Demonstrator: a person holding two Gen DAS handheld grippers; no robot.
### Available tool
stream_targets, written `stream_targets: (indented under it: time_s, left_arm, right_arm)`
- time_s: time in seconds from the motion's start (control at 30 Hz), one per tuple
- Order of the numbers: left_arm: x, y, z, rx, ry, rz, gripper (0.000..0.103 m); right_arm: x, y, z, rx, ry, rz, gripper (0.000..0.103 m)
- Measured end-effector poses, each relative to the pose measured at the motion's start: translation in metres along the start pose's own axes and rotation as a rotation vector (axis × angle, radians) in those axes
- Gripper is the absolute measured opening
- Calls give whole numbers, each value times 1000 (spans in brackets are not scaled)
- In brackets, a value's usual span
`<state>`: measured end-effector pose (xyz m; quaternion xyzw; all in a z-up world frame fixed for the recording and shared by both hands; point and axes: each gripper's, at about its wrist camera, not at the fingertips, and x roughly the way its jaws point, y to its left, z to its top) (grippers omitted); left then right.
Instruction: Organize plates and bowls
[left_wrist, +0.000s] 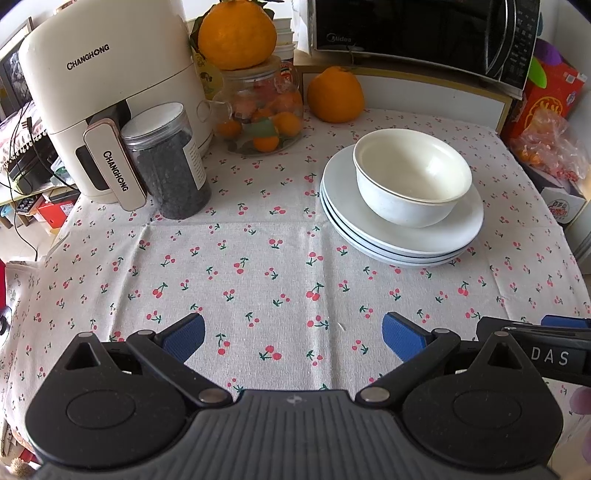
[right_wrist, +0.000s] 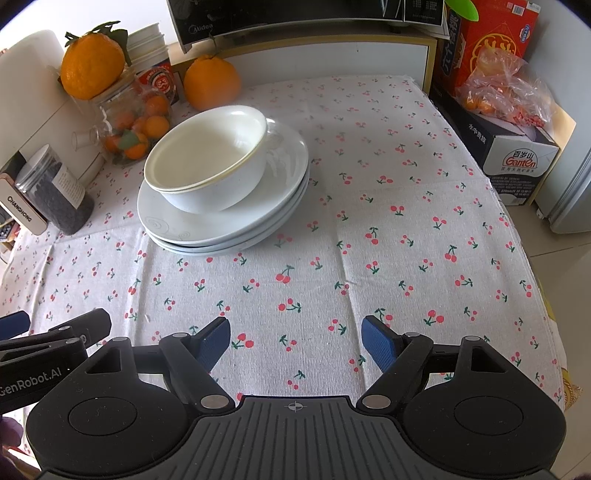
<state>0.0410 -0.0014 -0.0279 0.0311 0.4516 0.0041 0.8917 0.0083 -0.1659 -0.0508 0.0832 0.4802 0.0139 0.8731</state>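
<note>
A white bowl (left_wrist: 412, 177) sits nested in another on a stack of three white plates (left_wrist: 402, 236) on the cherry-print tablecloth. The bowl (right_wrist: 207, 158) and the plates (right_wrist: 221, 225) also show in the right wrist view. My left gripper (left_wrist: 293, 334) is open and empty above the cloth, well short of the plates. My right gripper (right_wrist: 295, 341) is open and empty, near the table's front, to the right of the stack. Each gripper's side shows at the edge of the other's view.
A white air fryer (left_wrist: 107, 92), a jar of dark grains (left_wrist: 166, 162), a glass jar of small oranges (left_wrist: 262, 110), a large orange (left_wrist: 334, 96) and a microwave (left_wrist: 421, 29) stand at the back. Boxes and a bag (right_wrist: 506, 96) are at the right edge.
</note>
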Motion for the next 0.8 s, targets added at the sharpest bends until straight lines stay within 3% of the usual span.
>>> stream_targets:
  time_s: [0.8]
  left_arm:
    - [4, 0, 0, 14, 14, -19, 103]
  right_arm:
    - [2, -1, -1, 1, 3, -3, 80]
